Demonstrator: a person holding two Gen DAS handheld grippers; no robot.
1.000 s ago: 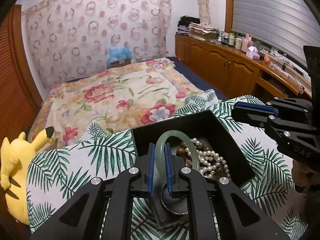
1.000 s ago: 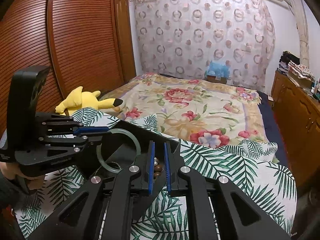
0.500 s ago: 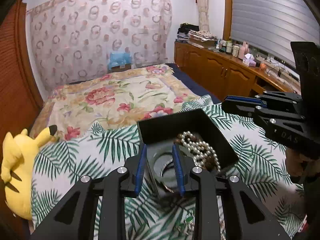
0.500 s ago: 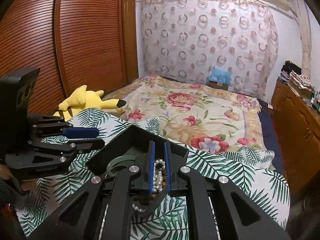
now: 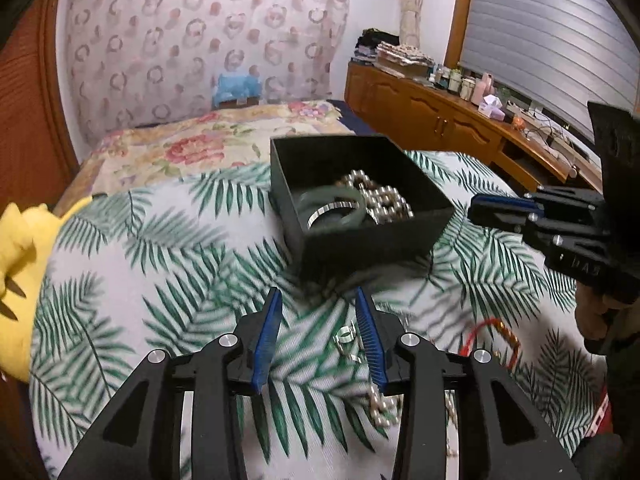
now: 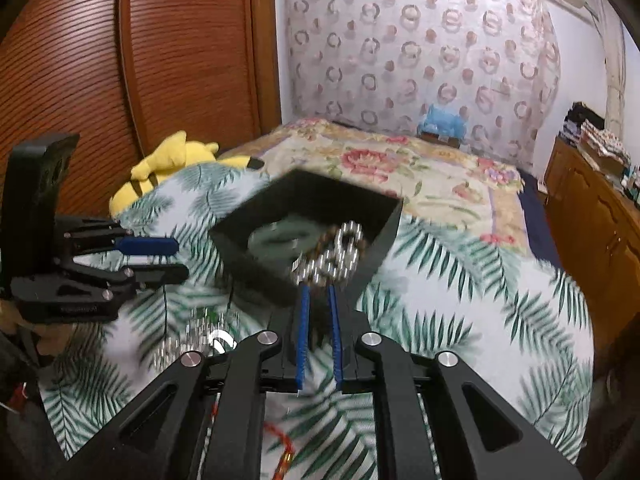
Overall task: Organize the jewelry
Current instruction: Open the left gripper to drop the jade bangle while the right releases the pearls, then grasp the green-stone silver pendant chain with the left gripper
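Left gripper [image 5: 318, 312] jaws opening, nothing between them; ahead sits the square matte-black box [image 5: 404, 236], holding a smooth green bangle [image 5: 332, 204] and glossy pearl beads [image 5: 384, 200] (blurred). Right gripper [image 6: 318, 294] jaws opening too, empty, beads just beyond their tips.

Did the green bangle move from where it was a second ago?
Yes. The green bangle was upright in the left gripper above the black box; now it lies flat inside, and the opening jaws hold nothing.
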